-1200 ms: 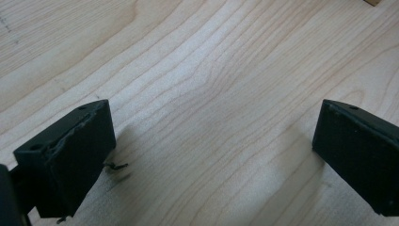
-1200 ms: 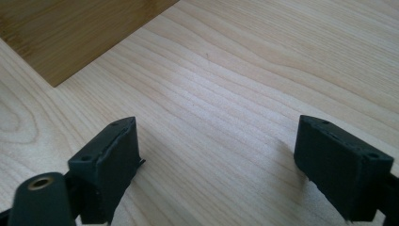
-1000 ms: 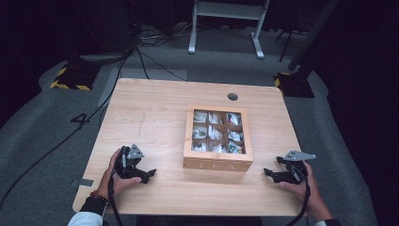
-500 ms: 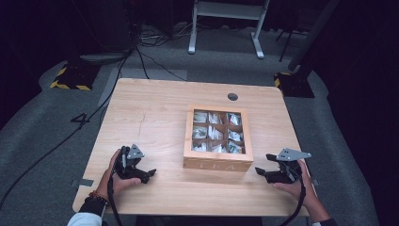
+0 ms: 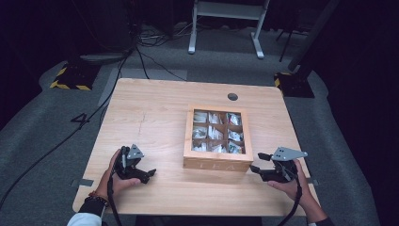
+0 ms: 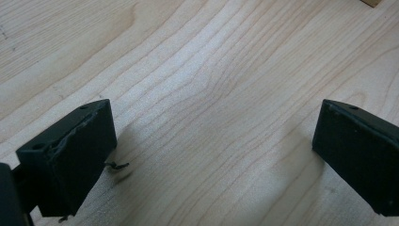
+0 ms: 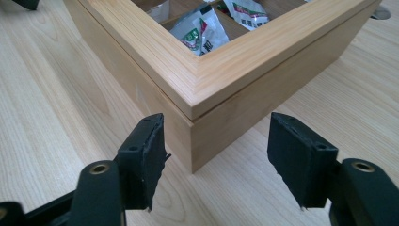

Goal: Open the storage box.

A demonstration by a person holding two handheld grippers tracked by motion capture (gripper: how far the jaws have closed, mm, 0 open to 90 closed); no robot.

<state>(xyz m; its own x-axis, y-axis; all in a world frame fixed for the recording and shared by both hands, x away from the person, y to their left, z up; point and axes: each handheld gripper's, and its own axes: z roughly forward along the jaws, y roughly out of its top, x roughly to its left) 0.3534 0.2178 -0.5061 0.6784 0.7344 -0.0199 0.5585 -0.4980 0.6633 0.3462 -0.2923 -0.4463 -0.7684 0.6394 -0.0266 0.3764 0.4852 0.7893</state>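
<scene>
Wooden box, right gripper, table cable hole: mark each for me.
wooden box point(image 5: 216, 163), high view, front wall.
right gripper point(image 7: 216, 155), right gripper view, midway between its fingertips.
cable hole point(image 5: 232, 97), high view, its centre.

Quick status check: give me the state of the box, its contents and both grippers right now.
Wooden box: lid shut, flat on the table.
Tea packets: lying in their compartments under the lid's window.
Right gripper: open, jaws have just been closing, near box corner between them untouched.
Left gripper: open over bare table.

A dark lab: floor cables point(image 5: 141, 56), hazard-striped base point(image 5: 70, 80), grey carpet.
</scene>
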